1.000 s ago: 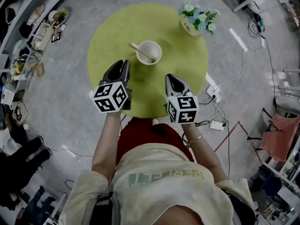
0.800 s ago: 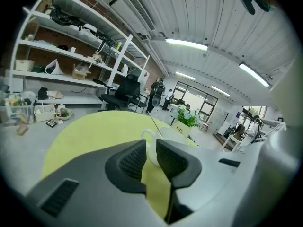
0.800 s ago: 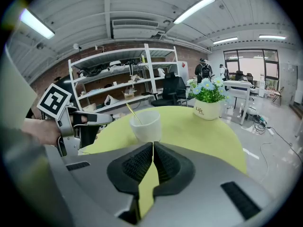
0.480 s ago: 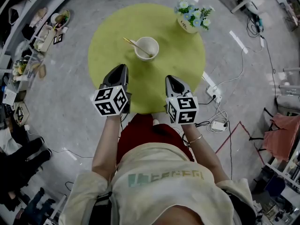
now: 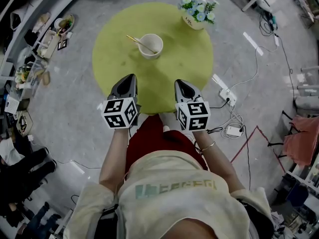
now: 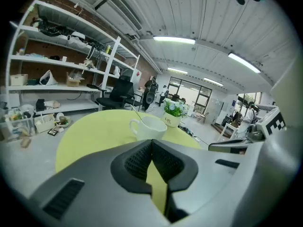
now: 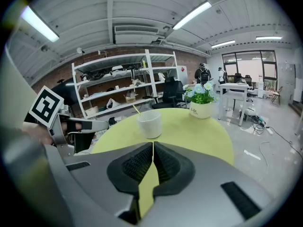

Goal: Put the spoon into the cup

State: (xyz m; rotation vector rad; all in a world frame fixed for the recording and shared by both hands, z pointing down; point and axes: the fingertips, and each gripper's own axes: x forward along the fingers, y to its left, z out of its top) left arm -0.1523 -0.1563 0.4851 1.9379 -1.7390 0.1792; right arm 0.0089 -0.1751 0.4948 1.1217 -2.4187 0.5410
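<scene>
I am looking down on a round green table (image 5: 189,68) that is filling the middle of the head view. I am holding the left gripper (image 5: 130,77) and the right gripper (image 5: 180,82) side by side over its near edge, apart from each other, both pointing at the far side. In each gripper view the jaws are pressing together at the tips with nothing between them. A flowerpot (image 5: 196,15) is standing near the far right rim. The cup (image 5: 150,46) is sitting left of it, well ahead of both grippers. The spoon (image 5: 135,40) is resting inside the cup, its handle leaning out over the rim to the left.
</scene>
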